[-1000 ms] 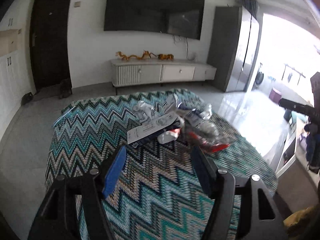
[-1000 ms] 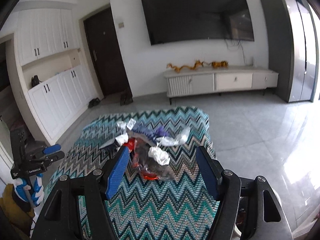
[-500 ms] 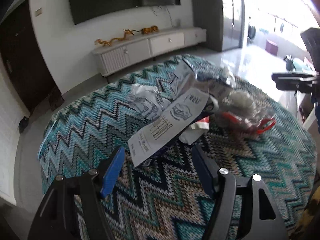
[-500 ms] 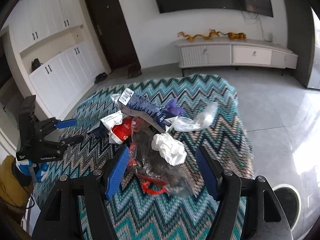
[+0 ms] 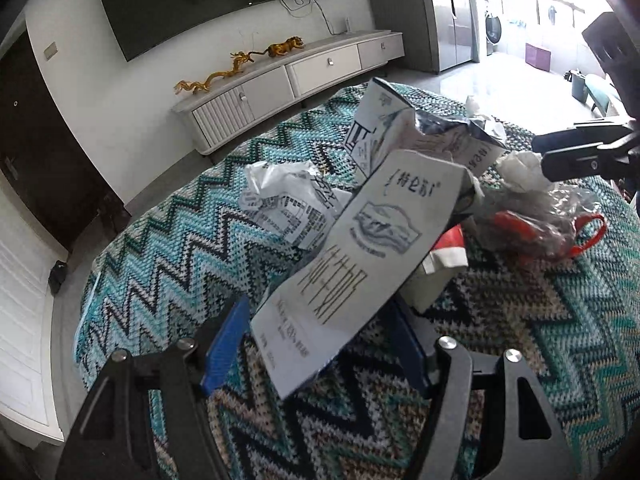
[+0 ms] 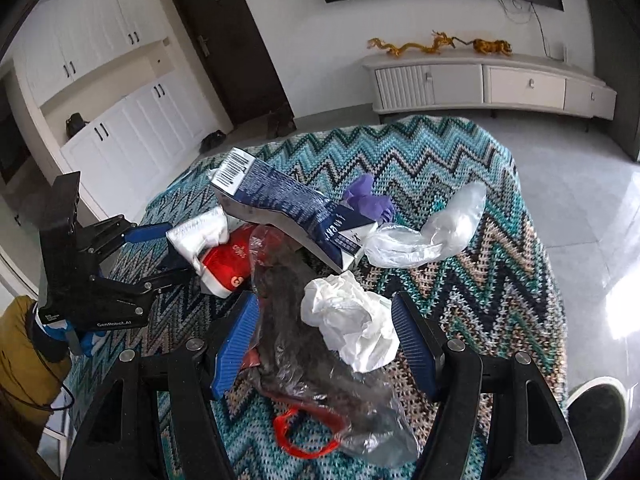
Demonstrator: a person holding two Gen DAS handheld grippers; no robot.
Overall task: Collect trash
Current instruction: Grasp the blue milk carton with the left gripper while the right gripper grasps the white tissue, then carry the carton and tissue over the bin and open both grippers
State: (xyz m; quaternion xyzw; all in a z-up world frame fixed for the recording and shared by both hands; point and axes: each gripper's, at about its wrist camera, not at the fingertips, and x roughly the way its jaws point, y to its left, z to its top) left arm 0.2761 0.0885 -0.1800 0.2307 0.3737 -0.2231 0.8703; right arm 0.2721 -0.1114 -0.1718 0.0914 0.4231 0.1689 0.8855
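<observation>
A pile of trash lies on the zigzag-patterned table [image 5: 168,248]. My left gripper [image 5: 316,344] is open, its fingers on either side of the near end of a flattened white milk carton [image 5: 360,256]. My right gripper [image 6: 324,332] is open around a crumpled white tissue [image 6: 352,320] lying on a clear plastic bag with red handles [image 6: 304,364]. A dark blue carton [image 6: 288,212], a red and white wrapper [image 6: 224,264], a purple glove [image 6: 368,200] and a clear bag [image 6: 428,236] lie beyond. The left gripper also shows in the right wrist view [image 6: 160,252].
A crumpled printed wrapper [image 5: 288,204] and a torn silver carton [image 5: 420,136] lie behind the milk carton. A white TV cabinet [image 6: 488,84] stands at the far wall. A round bin [image 6: 596,412] shows on the floor to the right of the table [image 6: 480,168].
Both grippers have moved forward and down to the pile. The left now straddles the milk carton's end; the right now straddles the tissue on the plastic bag.
</observation>
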